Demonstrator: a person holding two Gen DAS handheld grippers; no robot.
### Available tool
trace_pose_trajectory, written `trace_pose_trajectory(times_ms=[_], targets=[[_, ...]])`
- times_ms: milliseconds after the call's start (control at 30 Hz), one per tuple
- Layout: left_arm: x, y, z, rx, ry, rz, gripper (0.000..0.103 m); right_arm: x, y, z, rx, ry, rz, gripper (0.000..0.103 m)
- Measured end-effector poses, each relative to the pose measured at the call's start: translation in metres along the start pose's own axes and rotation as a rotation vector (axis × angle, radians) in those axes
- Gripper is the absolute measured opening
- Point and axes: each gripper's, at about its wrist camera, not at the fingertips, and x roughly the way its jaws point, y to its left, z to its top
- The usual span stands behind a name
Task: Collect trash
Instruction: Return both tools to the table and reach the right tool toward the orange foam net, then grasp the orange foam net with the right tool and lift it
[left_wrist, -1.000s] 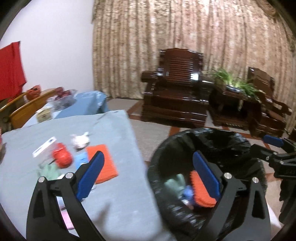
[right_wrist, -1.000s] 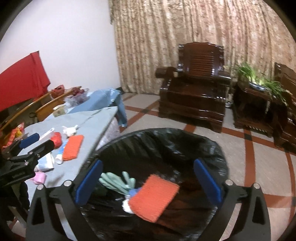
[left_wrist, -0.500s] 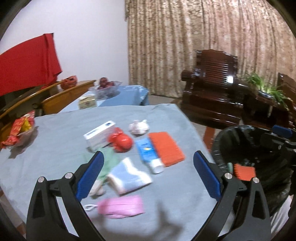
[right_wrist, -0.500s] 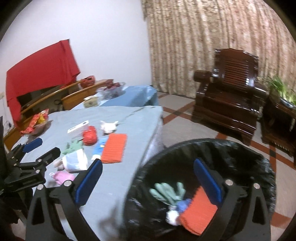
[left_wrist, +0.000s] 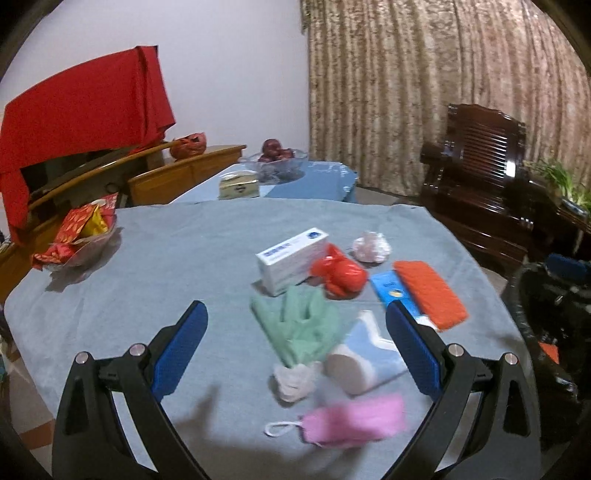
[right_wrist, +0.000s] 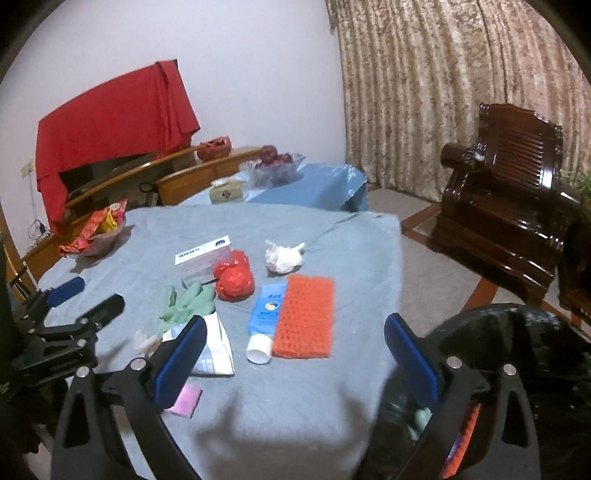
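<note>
Trash lies scattered on the blue-grey tablecloth (left_wrist: 166, 266): a white box (left_wrist: 291, 258), a red bag (left_wrist: 338, 277), a green glove (left_wrist: 299, 325), a crumpled tissue (left_wrist: 371, 246), a blue tube (left_wrist: 391, 291), an orange sponge (left_wrist: 430, 295), a tissue pack (left_wrist: 365, 354) and a pink mask (left_wrist: 354, 417). My left gripper (left_wrist: 295, 310) hangs open above the glove, holding nothing. My right gripper (right_wrist: 295, 320) hovers near the orange sponge (right_wrist: 306, 317); its jaws are closing with nothing between them. The black trash bag (right_wrist: 517, 332) gapes at the table's right edge.
A bowl of snack packets (left_wrist: 79, 236) sits at the table's left. Beyond it a second table holds a fruit bowl (left_wrist: 277, 158) and a tissue box (left_wrist: 238, 186). A dark wooden armchair (right_wrist: 509, 206) stands at the right, and a red cloth (right_wrist: 110, 110) hangs at the back.
Both grippers have swung left, from over the trash bag to over the table. The bag has slid to the right edge of both views, and nothing was picked up.
</note>
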Motion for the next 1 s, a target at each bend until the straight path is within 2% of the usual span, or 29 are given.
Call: trace_pose_trajectory(times_ms=[200, 433, 933, 1000], targets=[[0.022, 0.014, -0.003, -0.021, 0.025, 0.022, 0.094, 0.046, 0.010, -0.006, 0.005, 0.062, -0.030, 0.084], [0.043, 0.015, -0.011, -0.020, 0.055, 0.017, 0.094, 0.087, 0.000, -0.018, 0.016, 0.139, -0.079, 0.078], [0.065, 0.006, -0.012, -0.029, 0.088, -0.006, 0.094, 0.130, -0.015, -0.028, 0.067, 0.259, -0.097, 0.064], [0.067, 0.004, -0.011, -0.028, 0.090, -0.011, 0.094, 0.131, -0.016, -0.029, 0.069, 0.268, -0.091, 0.055]])
